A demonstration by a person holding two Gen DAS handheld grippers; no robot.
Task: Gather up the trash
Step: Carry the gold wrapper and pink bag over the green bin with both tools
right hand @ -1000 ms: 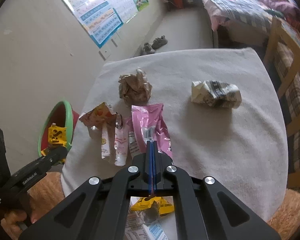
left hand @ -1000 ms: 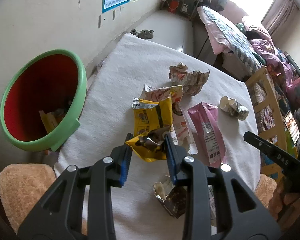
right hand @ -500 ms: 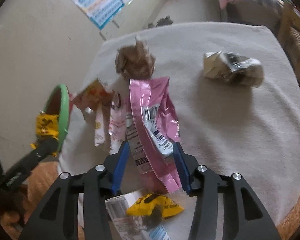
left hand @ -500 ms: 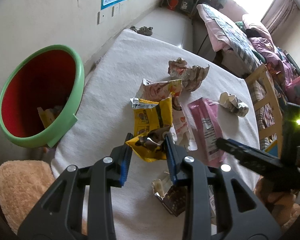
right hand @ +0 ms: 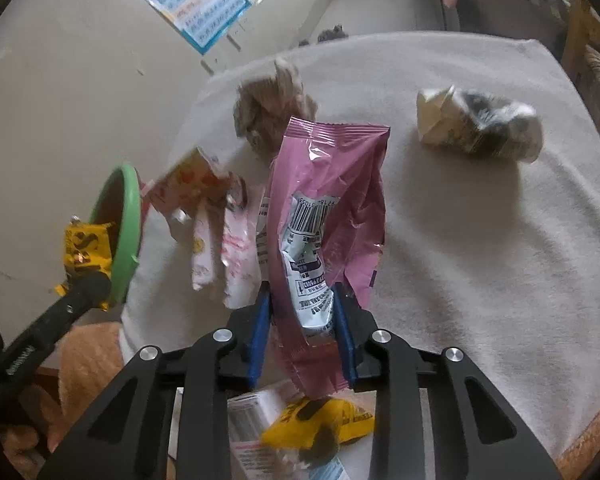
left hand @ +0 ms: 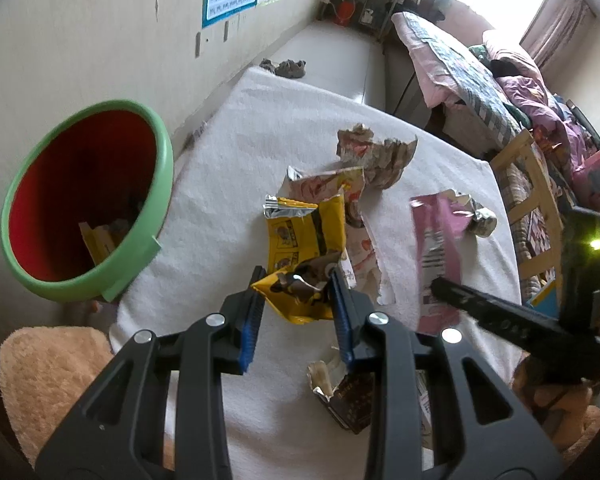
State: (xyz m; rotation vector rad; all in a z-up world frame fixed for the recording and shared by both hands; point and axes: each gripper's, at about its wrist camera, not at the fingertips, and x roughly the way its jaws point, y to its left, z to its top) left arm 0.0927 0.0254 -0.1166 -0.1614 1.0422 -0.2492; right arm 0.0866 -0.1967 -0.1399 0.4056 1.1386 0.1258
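Observation:
My left gripper [left hand: 298,294] is shut on a yellow snack wrapper [left hand: 306,240] and holds it above the white-clothed table [left hand: 260,148], right of the green bin with a red inside [left hand: 80,200]. My right gripper [right hand: 302,312] is shut on a pink wrapper [right hand: 328,200], lifted off the table; it also shows in the left wrist view [left hand: 436,248]. On the table lie a crumpled brown paper [right hand: 272,108], a crushed carton [right hand: 476,126] and a torn pink-and-white wrapper [right hand: 216,232].
More wrappers lie near the front edge: a dark one [left hand: 348,396] and a yellow one [right hand: 320,424]. A fuzzy tan stool [left hand: 52,368] stands below the bin. A bed [left hand: 480,72] and a wooden chair [left hand: 536,200] are to the right.
My right gripper opened, moved forward and closed on the pink wrapper, then lifted it. My left gripper kept the yellow wrapper and shifted slightly toward the bin.

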